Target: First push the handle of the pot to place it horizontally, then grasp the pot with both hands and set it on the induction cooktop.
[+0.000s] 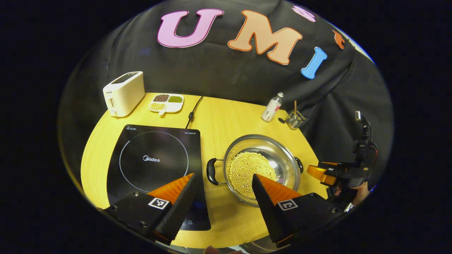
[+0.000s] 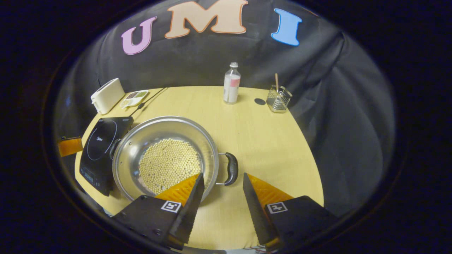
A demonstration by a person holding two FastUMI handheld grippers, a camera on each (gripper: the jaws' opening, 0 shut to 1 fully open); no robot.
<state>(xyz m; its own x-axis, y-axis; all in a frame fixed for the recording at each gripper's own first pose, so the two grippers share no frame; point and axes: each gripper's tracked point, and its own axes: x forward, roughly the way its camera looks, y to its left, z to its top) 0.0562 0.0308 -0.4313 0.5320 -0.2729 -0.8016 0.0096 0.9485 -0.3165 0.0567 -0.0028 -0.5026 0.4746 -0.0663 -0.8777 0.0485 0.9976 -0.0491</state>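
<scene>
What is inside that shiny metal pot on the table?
The pot holds a layer of small pale yellow beans covering most of its bottom. A ring of bare metal shows around them. Whatever lies beneath the beans is covered.

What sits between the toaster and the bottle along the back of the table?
In the left gripper view, a divided dish of beans beside the toaster, then the cooktop's cord, then bare tabletop up to the bottle.

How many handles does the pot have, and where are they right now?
2. One handle is on the pot's side facing the induction cooktop; the other handle is on the opposite side, just ahead of the right hand-held gripper, whose jaws are open.
</scene>
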